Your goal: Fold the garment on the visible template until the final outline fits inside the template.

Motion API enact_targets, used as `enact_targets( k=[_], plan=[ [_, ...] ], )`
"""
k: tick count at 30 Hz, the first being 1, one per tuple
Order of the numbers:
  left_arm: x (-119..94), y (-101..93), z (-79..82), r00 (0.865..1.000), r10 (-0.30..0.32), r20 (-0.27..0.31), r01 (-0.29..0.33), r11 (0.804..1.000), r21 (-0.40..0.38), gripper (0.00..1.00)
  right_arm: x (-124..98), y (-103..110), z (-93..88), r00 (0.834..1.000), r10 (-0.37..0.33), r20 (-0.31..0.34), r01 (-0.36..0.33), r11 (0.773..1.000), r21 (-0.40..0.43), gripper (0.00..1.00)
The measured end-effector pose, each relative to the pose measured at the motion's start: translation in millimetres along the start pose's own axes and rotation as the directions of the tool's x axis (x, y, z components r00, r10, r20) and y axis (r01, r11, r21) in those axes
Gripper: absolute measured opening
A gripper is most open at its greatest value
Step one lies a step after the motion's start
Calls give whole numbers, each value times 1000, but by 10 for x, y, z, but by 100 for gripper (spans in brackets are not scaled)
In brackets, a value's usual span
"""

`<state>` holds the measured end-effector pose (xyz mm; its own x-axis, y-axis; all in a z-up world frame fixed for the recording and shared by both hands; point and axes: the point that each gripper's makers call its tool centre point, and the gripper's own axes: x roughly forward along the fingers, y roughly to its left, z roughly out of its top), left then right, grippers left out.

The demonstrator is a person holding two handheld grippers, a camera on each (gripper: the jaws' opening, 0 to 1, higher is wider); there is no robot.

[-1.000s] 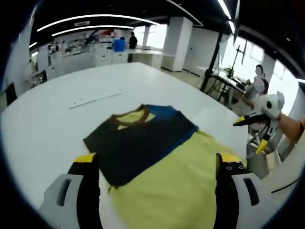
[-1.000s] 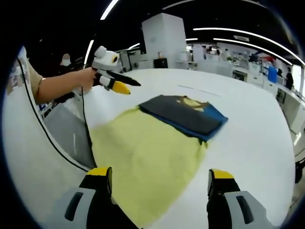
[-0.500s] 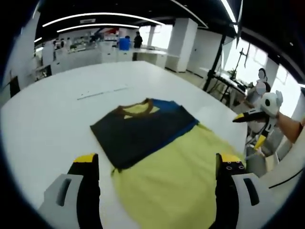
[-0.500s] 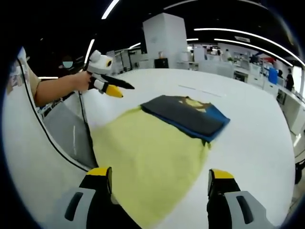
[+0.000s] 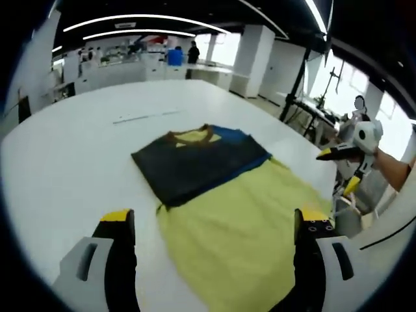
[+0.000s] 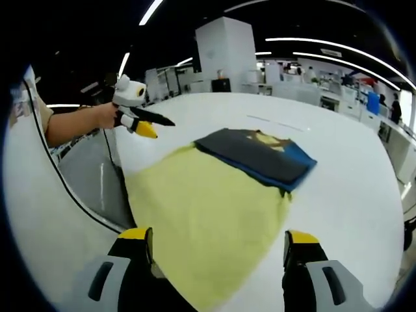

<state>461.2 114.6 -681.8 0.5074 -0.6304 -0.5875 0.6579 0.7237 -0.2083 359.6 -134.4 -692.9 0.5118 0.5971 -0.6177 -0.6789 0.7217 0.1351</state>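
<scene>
Garment (image 5: 227, 195) (image 6: 221, 188): soft knit, flat on smooth white table (image 5: 71, 162) (image 6: 351, 188). Yellow body nearest the grippers; dark navy folded panel w/ blue edge and brown collar at far end. Template outline: cannot tell. Bare tabletop all round garment. Left gripper (image 5: 211, 227) and right gripper (image 6: 218, 247): jaws spread wide, empty, above garment's near hem.

The garment (image 5: 224, 195) is pale yellow across its lower body and dark navy, perhaps black, over the chest, with a bright blue sleeve (image 6: 296, 156) and a brown collar (image 5: 188, 134), lying on a white table (image 5: 78, 162), while both grippers' jaws show yellow tips on black.
</scene>
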Motion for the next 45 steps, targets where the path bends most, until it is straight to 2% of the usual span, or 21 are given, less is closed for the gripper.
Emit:
enact_targets(
  k=[17, 45],
  plan=[
    [-222, -47, -286, 1000, 8, -10, -8, 1000, 15, 97, 17, -1, -4, 1000, -3, 7, 3, 1000, 1, 81],
    [-338, -154, -611, 999, -5, -39, 5, 1000, 0, 95, 60, -25, -202, 1000, 10, -8, -10, 1000, 14, 81]
  ],
)
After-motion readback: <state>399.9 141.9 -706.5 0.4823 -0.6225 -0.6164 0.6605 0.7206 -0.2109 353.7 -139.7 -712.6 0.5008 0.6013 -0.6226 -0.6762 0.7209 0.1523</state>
